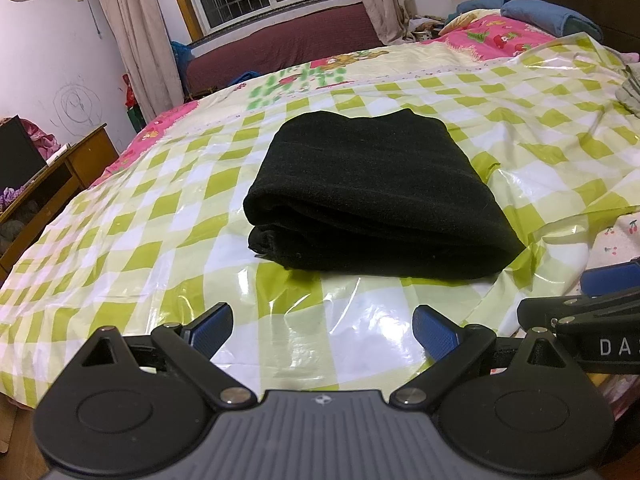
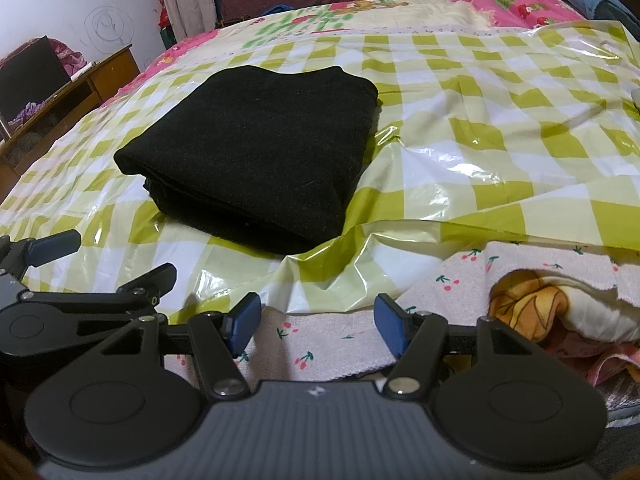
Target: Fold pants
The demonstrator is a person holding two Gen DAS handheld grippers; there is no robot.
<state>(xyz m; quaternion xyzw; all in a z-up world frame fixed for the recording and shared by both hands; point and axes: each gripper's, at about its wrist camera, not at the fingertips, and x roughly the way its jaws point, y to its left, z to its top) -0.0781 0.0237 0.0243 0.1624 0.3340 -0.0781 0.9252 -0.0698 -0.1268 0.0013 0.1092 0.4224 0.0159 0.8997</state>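
The black pants [image 1: 372, 192] lie folded into a thick rectangular stack on the green-and-white checked plastic sheet [image 1: 160, 208] that covers the bed. They also show in the right wrist view [image 2: 256, 152]. My left gripper [image 1: 322, 330] is open and empty, held back from the near edge of the stack. My right gripper [image 2: 318, 326] is open and empty, over the cherry-print cloth [image 2: 332, 340] at the bed's near edge. The left gripper also shows at the left of the right wrist view [image 2: 100, 264], and the right gripper at the right edge of the left wrist view [image 1: 592, 304].
A wooden cabinet [image 1: 60, 184] stands to the left of the bed. Pink bedding [image 1: 496, 36] and blue cushions [image 1: 552, 16] lie at the far right. A maroon bench [image 1: 288, 48] sits under the window. Crumpled bedding [image 2: 552, 308] lies at the near right.
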